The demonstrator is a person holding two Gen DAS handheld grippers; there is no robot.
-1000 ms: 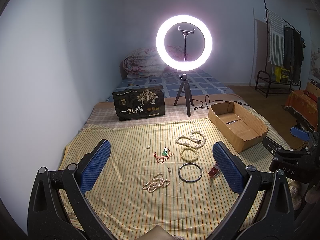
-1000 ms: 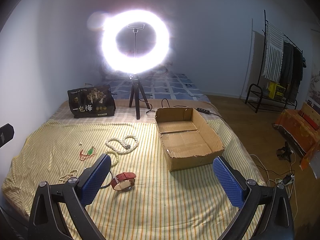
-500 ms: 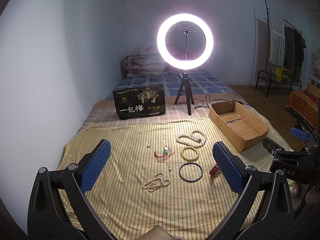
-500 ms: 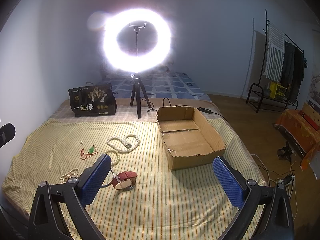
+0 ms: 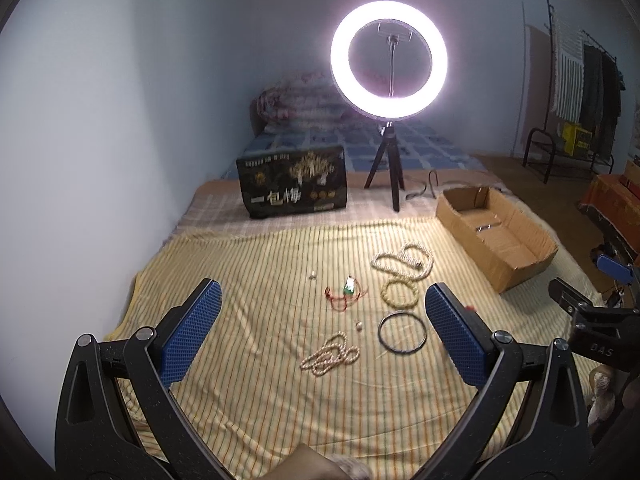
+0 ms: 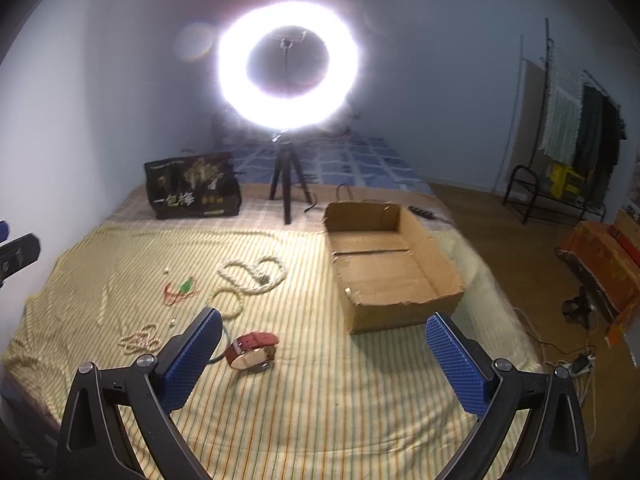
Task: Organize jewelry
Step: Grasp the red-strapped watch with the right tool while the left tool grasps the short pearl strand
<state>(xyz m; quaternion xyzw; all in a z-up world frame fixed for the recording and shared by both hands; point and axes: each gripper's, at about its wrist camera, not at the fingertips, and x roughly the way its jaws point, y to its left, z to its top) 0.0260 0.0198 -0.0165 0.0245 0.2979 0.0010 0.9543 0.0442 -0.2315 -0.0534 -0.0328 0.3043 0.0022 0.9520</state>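
Jewelry lies scattered on a yellow striped cloth (image 5: 248, 360). I see a long cream bead necklace (image 5: 402, 261), a yellowish bead bracelet (image 5: 399, 291), a black bangle (image 5: 402, 333), a small pearl strand (image 5: 330, 355) and a green pendant on a red cord (image 5: 347, 290). A red-strapped watch (image 6: 252, 352) lies just right of my right gripper's left finger. An open cardboard box (image 6: 390, 266) sits at the right. My left gripper (image 5: 320, 336) is open above the cloth, with the pearl strand between its fingers. My right gripper (image 6: 324, 360) is open and holds nothing.
A lit ring light on a tripod (image 5: 389, 68) stands behind the jewelry, beside a black printed box (image 5: 292, 186). A cable (image 5: 428, 188) trails near the cardboard box. A clothes rack (image 6: 576, 136) and an orange-covered piece of furniture (image 6: 600, 256) stand on the floor at the right.
Both views have shifted slightly, and the scene has slid a little in frame. Both grippers remain open and no jewelry has moved.
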